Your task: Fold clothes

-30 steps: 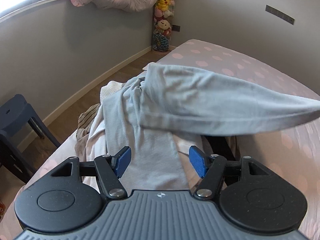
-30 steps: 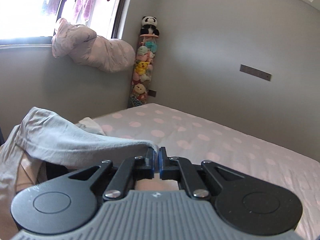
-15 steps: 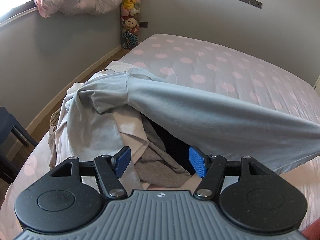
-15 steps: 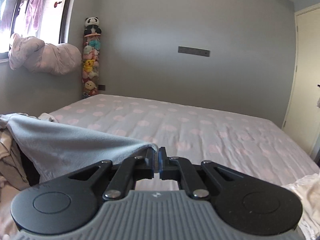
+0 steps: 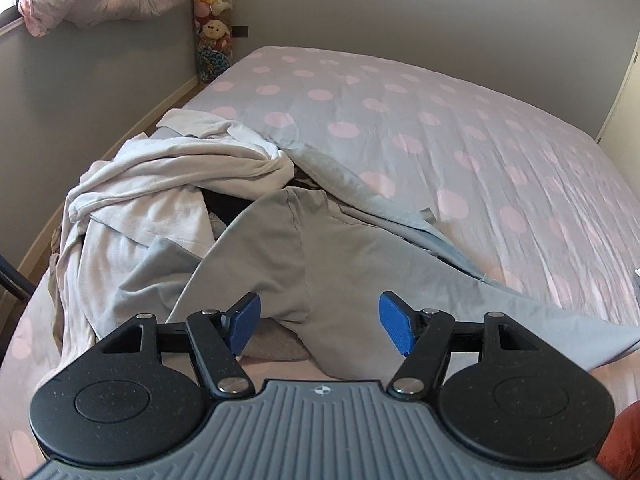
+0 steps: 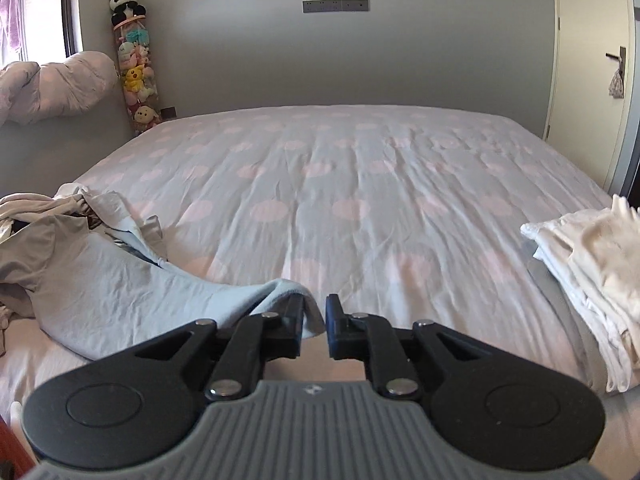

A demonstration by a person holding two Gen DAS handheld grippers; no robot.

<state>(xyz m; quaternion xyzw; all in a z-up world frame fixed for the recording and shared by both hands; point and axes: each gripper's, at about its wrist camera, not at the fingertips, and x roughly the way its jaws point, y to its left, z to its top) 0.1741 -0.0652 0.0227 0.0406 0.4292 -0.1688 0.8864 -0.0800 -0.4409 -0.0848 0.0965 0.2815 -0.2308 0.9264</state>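
In the right wrist view, the right gripper [image 6: 314, 326] sits at lower centre, its jaws opening; a corner of the light blue garment [image 6: 132, 280] lies in the gap against the left pad, no longer pinched. The garment trails toward the left edge of the frame across the polka-dot bed [image 6: 360, 184]. At the right edge lies a stack of folded white clothes [image 6: 588, 256].

In the left wrist view, the left gripper [image 5: 320, 322] stands at lower centre with its blue pads wide apart, hovering over the same garment and gripping nothing. Beyond it, at centre left, is a heap of unfolded clothes [image 5: 160, 196].

Farther off, in the upper left corner, a tall clear holder filled with plush toys [image 6: 136, 68] stands against the wall.
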